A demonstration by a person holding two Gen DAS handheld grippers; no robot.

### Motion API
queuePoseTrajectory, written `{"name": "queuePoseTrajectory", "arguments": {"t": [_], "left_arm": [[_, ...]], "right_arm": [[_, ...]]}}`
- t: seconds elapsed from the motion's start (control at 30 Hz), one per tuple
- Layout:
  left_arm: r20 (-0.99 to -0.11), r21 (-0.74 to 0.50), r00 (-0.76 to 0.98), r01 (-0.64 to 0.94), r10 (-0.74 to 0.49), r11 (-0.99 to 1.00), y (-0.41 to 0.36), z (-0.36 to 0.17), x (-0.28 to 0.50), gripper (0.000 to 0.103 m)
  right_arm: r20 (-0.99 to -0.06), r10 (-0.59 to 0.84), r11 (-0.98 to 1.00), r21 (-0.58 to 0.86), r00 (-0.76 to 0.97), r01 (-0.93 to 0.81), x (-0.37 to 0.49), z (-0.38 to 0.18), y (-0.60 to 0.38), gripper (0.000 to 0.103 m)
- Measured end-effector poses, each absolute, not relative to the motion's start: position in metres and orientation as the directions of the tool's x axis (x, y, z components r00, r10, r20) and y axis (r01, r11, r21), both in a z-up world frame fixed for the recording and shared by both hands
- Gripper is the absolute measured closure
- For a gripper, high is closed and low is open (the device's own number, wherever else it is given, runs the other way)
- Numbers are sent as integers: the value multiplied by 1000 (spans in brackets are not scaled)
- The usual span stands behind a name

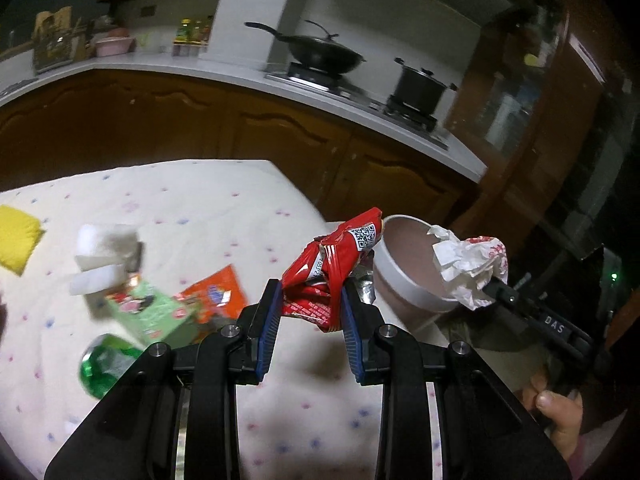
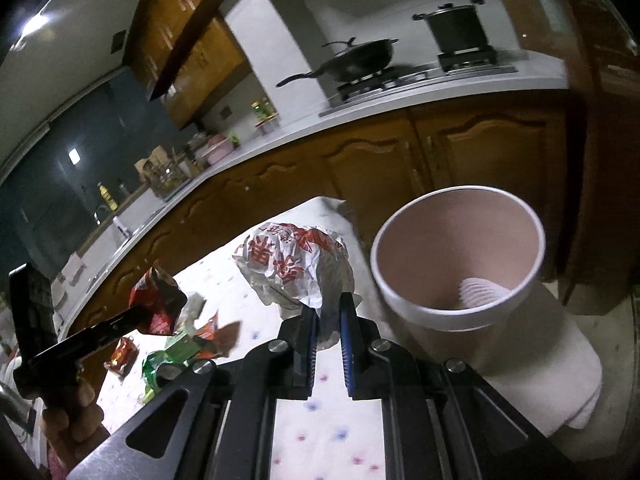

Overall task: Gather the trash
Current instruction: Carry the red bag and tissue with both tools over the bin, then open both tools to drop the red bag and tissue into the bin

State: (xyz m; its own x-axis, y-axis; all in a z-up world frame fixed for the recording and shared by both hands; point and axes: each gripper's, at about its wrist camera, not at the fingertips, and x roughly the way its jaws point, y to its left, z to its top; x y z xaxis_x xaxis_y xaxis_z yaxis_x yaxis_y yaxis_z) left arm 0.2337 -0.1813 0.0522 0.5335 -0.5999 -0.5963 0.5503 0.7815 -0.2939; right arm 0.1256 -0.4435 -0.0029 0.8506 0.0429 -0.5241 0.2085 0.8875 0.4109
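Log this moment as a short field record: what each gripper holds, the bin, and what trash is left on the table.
left gripper: shut on red wrapper
right gripper: shut on crumpled paper wrapper
bin: open, at table corner, something white at its bottom
left on table: green carton, orange packet, green bottle, white blocks

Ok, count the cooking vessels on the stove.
2. A black wok with a long handle sits on the left burner; a dark lidded pot sits on the right burner. Nothing else shows on the stove.
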Motion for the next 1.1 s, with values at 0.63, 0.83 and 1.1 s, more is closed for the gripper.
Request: {"name": "queuePoseTrajectory", "arguments": {"t": [0.63,0.83,1.1], "left_arm": [[-615,-302,398,678,-681,670,-312,56,251,75],[-640,-290,368,697,-675,656,-360,48,265,75],[-691,-288,324,696,-646,657,-396,24,281,72]], "right_arm": [[-526,-74,858,399,847,323,109,-4,-522,93],[-542,-107,852,382,833,359,119,-9,-543,93],[-586,-108,842,375,803,387,136,-25,-560,93]]}}
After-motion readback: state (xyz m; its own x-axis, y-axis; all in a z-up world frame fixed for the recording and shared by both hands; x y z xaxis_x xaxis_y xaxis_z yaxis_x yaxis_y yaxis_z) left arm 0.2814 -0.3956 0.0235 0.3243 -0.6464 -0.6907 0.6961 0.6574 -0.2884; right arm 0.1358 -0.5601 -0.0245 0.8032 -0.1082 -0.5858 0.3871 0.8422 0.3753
